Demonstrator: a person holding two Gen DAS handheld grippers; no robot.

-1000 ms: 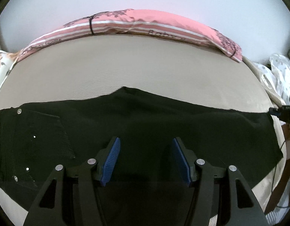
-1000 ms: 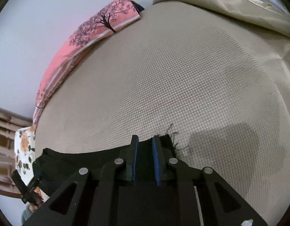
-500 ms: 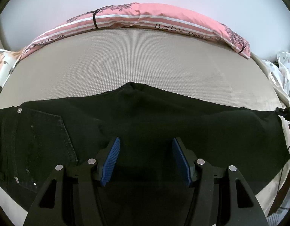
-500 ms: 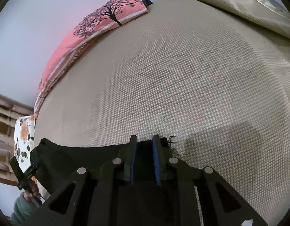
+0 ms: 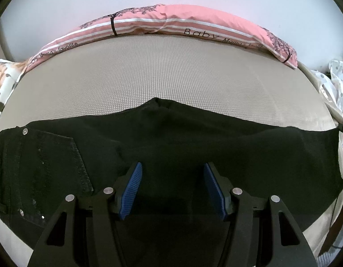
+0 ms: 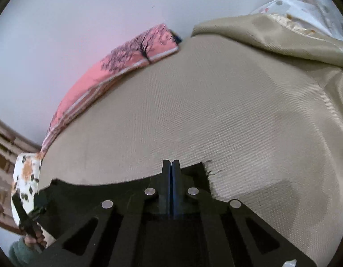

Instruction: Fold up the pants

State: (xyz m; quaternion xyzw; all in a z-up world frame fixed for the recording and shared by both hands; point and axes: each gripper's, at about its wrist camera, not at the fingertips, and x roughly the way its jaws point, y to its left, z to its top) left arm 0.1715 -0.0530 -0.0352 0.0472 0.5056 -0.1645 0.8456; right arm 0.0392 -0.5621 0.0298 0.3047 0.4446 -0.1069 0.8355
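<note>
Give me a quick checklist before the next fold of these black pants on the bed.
1. Right claw shut on the pants at the frayed hem: ok.
2. Left claw open, holding nothing, above the mid-leg: ok.
3. Pants spread flat along the beige bed cover: mostly ok; a small peak at the far edge.
4. Waist end with back pocket lying flat: ok.
5. Bare bed cover beyond the pants, short of the pink pillow: ok.
6. Both hem layers caught in the right claw: cannot tell.
</note>
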